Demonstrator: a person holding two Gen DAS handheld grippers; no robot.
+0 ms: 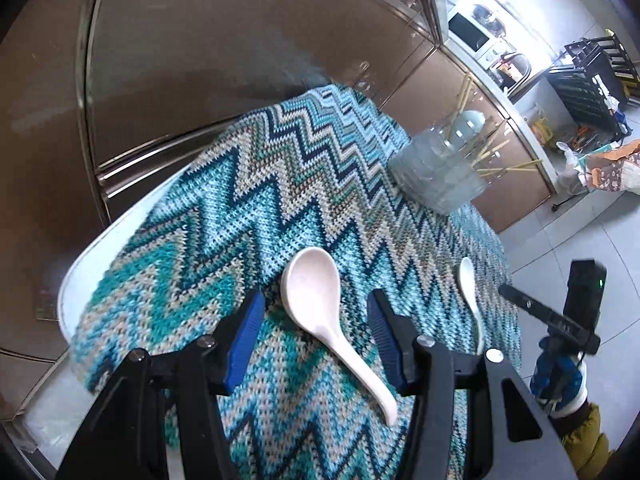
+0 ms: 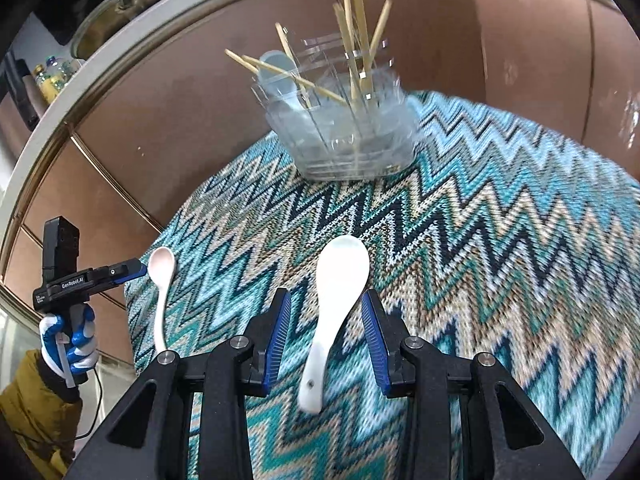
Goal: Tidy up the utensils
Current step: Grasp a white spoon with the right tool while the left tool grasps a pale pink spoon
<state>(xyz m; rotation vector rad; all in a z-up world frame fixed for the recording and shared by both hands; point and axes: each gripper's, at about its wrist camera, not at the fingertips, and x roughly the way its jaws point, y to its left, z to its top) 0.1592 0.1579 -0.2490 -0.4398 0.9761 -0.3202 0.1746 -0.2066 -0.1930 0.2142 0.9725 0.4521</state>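
Two ceramic soup spoons lie flat on the zigzag knit cloth [image 2: 500,240], well apart. The pinkish spoon [image 1: 320,312] sits between the fingers of the left gripper [image 1: 316,320], bowl pointing away and handle trailing back under the tool. The jaws stand wide, blue pads clear of the spoon on both sides, holding nothing. The white spoon [image 2: 332,312] sits the same way between the fingers of the right gripper [image 2: 326,332], which is also spread wide and has hold of nothing.

The clear acrylic organizer [image 2: 344,132] stands at the far end of the cloth. It already holds wooden chopsticks [image 2: 360,32] leaning at mixed angles, plus one pale blue spoon [image 2: 280,76].

Step in hand, as I judge it: both tools are lined up to close on their spoons.

Risks:
- Glazed ceramic on a narrow, curved neck may slip or swivel in the pads if they close off-centre.
- Soft knit cloth could snag a fingertip or bunch up, dragging the spoon.
- Splayed chopsticks crowd the organizer mouth, so a spoon lowered in could knock them out or tip the light container.
- Both arms heading to one container may collide.
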